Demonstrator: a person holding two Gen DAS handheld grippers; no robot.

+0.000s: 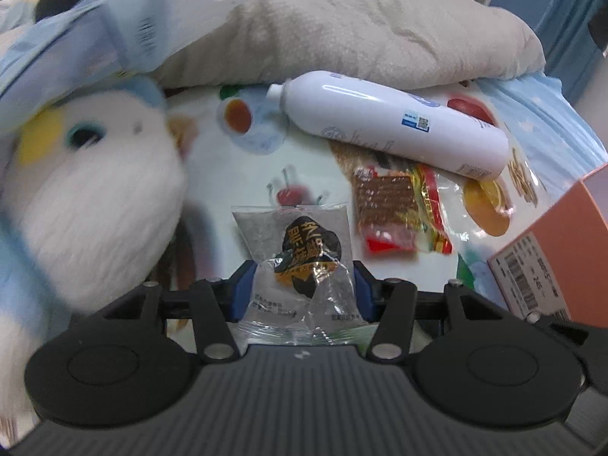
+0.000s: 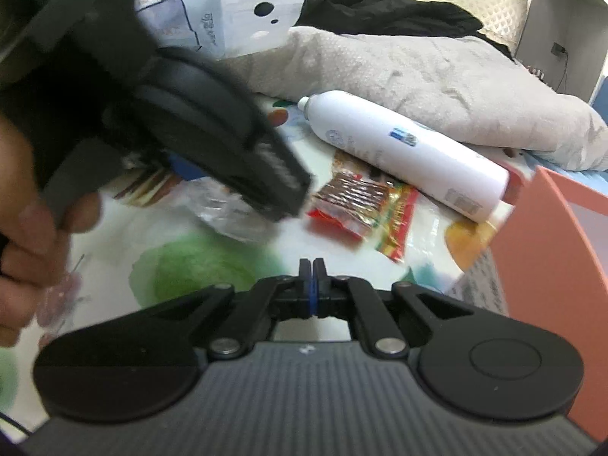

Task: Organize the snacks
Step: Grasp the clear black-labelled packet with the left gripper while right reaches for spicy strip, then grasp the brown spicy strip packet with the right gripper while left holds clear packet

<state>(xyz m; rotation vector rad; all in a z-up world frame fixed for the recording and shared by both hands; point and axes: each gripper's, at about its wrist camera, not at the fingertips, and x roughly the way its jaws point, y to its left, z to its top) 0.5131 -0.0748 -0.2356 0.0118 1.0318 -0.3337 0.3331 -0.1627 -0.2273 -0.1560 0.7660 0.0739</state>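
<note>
My left gripper (image 1: 302, 285) is shut on a clear snack packet with a black and orange label (image 1: 304, 262), held between its blue pads above the printed cloth. The same packet (image 2: 231, 209) shows under the left gripper in the right wrist view. A red and yellow snack packet with brown sticks (image 1: 399, 212) lies on the cloth just ahead to the right; it also shows in the right wrist view (image 2: 361, 205). My right gripper (image 2: 311, 266) is shut and empty, low over the cloth, in front of that packet.
A white bottle (image 1: 395, 125) lies on its side behind the snacks, also in the right wrist view (image 2: 410, 155). An orange box (image 1: 562, 243) stands at the right (image 2: 551, 266). A plush bird (image 1: 91, 193) sits at the left. A grey pillow (image 1: 380, 26) lies behind.
</note>
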